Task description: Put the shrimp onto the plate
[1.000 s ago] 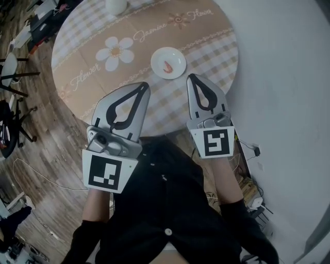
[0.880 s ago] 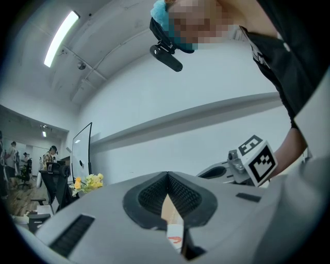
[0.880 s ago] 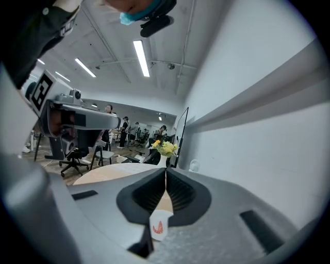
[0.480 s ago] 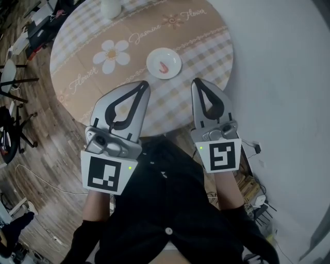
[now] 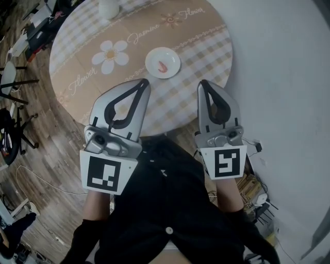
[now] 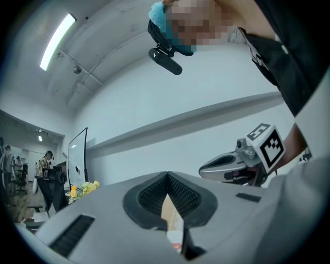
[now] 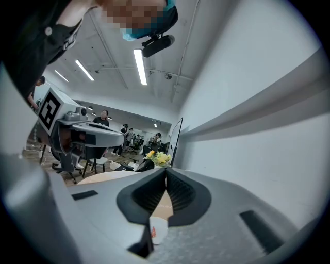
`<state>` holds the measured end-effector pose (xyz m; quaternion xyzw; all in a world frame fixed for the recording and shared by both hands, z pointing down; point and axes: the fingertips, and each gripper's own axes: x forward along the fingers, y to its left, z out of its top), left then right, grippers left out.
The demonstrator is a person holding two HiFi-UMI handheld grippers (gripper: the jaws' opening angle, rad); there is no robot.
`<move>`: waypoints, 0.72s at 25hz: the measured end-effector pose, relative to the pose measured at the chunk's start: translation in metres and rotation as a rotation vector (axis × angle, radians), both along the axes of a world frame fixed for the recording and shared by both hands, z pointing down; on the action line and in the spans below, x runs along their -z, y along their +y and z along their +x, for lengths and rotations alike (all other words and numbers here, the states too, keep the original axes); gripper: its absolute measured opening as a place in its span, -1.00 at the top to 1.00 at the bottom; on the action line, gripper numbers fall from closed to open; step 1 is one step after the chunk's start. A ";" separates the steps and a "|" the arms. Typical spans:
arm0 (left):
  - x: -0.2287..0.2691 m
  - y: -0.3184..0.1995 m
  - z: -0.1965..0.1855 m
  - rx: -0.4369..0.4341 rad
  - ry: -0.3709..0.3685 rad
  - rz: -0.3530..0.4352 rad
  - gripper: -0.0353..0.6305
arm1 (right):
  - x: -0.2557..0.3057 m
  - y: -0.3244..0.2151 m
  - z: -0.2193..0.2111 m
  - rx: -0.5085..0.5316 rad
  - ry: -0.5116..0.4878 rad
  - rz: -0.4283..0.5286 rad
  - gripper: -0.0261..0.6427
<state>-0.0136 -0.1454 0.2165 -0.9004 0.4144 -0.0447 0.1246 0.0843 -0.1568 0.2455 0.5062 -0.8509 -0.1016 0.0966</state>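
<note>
Shrimp [image 5: 163, 66]: a small pink curl lying in the white plate [image 5: 153, 56], slightly toward its near side, so by position the task appears to be complete. The plate stands on the round table [image 5: 77, 62], on the checked band of the flowered cloth, just right of the printed daisy. Handling judgement: the item looks light, soft and probably slick. A hard pinch would likely crush it or squeeze it out sideways, so any further grip belongs lightly across the thick middle of the body, not at the tail. The left gripper [image 5: 144, 82] and right gripper [image 5: 203, 83] are both held near the person's chest, over the table's near edge and well apart from the plate. Each has its jaws brought together at the tips with nothing between them. Only the plate shows beyond, through the gap. A white vessel [image 5: 109, 7] stands at the far edge.
</note>
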 end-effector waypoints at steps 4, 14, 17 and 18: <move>0.000 -0.001 0.000 0.002 -0.001 0.001 0.89 | -0.001 0.000 0.000 0.003 0.009 -0.005 0.91; -0.004 -0.003 0.001 0.008 -0.002 -0.012 0.89 | -0.004 -0.001 -0.002 0.021 0.013 -0.019 0.91; -0.005 -0.004 0.002 0.009 0.000 -0.012 0.89 | -0.005 -0.002 -0.001 0.024 0.011 -0.021 0.91; -0.005 -0.004 0.002 0.008 0.000 -0.012 0.89 | -0.005 -0.003 -0.002 0.026 0.010 -0.019 0.91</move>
